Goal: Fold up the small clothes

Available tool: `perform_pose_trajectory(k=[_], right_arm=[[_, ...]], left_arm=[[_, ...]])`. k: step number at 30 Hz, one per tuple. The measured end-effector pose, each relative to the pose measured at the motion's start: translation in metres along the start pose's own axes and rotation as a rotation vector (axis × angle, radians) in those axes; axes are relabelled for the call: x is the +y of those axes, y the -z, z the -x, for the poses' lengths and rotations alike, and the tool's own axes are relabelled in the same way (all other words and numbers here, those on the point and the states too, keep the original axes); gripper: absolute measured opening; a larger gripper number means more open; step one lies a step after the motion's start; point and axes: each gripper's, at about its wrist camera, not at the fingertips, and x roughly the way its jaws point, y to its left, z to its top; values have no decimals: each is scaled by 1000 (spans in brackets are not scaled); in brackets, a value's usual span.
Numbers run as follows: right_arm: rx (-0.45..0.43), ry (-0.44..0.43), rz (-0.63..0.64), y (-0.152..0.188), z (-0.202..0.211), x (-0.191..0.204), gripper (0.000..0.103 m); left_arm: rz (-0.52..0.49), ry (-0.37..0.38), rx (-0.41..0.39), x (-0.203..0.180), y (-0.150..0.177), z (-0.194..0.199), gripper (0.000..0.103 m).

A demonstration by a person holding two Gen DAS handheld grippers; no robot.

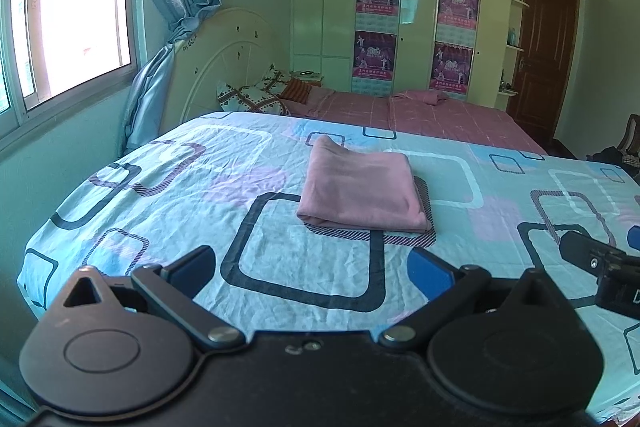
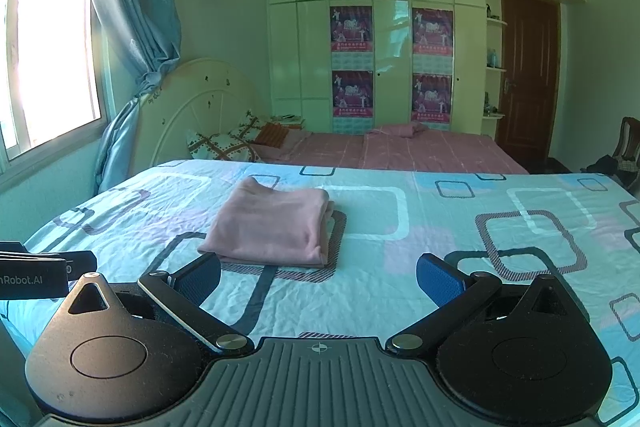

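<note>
My left gripper (image 1: 314, 275) gapes wide, empty; my right gripper (image 2: 319, 279) too, its body cut off at three o'clock in the left view. At twelve, the pink garment (image 1: 360, 187) lies folded on the patterned sheet (image 1: 160, 187), its underside layers hidden.

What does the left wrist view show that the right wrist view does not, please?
Only the left wrist view shows the right tool from outside, at its right edge, partly cropped.

Only the right wrist view shows the body of the left tool, at its left edge, with lettering on it.

Both show the folded pink garment lying on the patterned bedsheet, ahead of each view's own open tool, which touches nothing.
</note>
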Motion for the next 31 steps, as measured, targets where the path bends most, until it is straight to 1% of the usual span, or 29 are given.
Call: perform_pose_trajectory(k=[22,25,27,29,31], right_arm=[[12,1,-8,2,-8,-3,103],[18,6,-9,2,-11,-6,103],[22,10,-11,3,-13,-8,103],[29,16,-15,3,-16,-11,103],[38,27,-18,5,-20,-14,103]], left_arm=[[-4,12,21,-2,4,-17,102],[-16,16,18,-4,5,-21,101],[-25,27,3,-4,6,-24,96],[-41,21,7,-6,4,-30,96],[-56,8,15,-10,3,-37,98]])
